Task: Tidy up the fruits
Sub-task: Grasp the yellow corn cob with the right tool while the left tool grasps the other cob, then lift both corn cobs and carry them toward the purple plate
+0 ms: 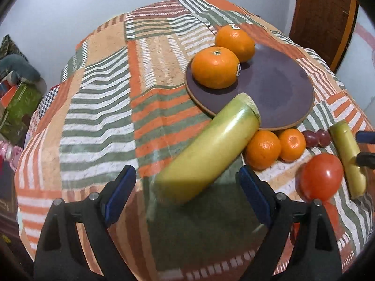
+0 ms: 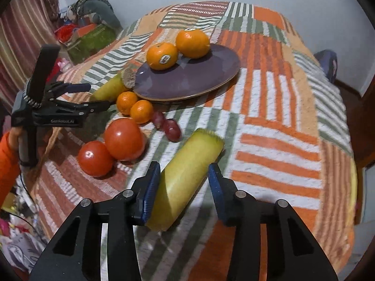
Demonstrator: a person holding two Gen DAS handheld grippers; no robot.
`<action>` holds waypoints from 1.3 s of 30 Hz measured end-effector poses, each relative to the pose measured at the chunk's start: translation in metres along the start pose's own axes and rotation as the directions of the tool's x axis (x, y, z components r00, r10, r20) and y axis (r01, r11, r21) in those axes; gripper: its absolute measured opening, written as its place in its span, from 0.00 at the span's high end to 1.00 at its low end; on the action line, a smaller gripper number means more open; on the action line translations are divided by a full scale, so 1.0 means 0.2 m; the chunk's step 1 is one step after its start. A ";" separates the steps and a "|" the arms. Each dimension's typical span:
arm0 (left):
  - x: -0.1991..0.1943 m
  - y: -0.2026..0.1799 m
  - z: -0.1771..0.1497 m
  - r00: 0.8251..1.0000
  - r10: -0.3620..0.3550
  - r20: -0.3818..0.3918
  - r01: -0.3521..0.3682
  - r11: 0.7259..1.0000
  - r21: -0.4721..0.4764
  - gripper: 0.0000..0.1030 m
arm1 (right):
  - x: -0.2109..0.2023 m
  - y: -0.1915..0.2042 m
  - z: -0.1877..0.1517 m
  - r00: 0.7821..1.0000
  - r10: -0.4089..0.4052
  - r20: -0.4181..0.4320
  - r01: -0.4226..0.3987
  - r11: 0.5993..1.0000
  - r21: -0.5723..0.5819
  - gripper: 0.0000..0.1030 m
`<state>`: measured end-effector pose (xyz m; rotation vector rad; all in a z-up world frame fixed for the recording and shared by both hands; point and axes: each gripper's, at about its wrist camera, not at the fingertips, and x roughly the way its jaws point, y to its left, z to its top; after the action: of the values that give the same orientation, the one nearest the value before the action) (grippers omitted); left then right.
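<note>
Fruit stock on a counter [image 1: 98, 117] under a striped patchwork cloth
- Plate [image 1: 276, 89], purple: one, on the far half of the counter
- Oranges, large: two, touching, on the plate's far-left part, one [image 1: 214, 68] nearer than the other [image 1: 235, 42]; sticker print too small to read
- Mandarins, small: two [image 1: 263, 149] [image 1: 293, 147], touching, on the cloth just beside the plate's near rim
- Grapes, red: two [image 2: 158, 118] [image 2: 172, 128], beside the mandarins
- Tomatoes: two [image 2: 124, 138] [image 2: 95, 158], touching, toward the near edge; the left wrist view shows one almost hidden
- Stalk pieces, yellow-green, cut: two
  - first [image 1: 208, 149], its far end covering part of the plate rim, its near end between the jaws of the left gripper [image 1: 186, 173], which stand wide apart and clear of it
  - second [image 2: 185, 178], between the jaws of the right gripper [image 2: 184, 171]; one pad against it, the other close; whether it is clamped cannot be told
- Sleeve [image 2: 7, 164], orange, cut off at the frame edge
</note>
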<state>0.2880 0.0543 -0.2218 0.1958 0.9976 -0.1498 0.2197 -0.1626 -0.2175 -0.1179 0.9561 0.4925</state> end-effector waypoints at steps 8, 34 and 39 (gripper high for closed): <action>0.13 0.00 0.05 0.999 -0.035 0.011 0.035 0.999 0.009 0.13 | 0.06 -0.06 0.02 0.996 0.075 -0.048 -0.071 0.995 0.072 0.58; -0.12 0.07 -0.22 0.992 -0.096 -0.079 0.090 0.993 -0.075 0.62 | 0.01 0.00 -0.08 0.994 -0.083 -0.065 0.077 0.993 -0.095 0.66; -0.17 0.01 -0.25 0.991 -0.094 -0.093 0.089 0.995 -0.053 0.62 | 0.00 -0.05 -0.10 0.996 -0.059 -0.061 0.057 0.997 -0.044 0.66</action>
<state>0.2293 0.0685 -0.2202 0.1135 1.1049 -0.2014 0.2093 -0.1765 -0.2295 -0.1998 1.0010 0.4577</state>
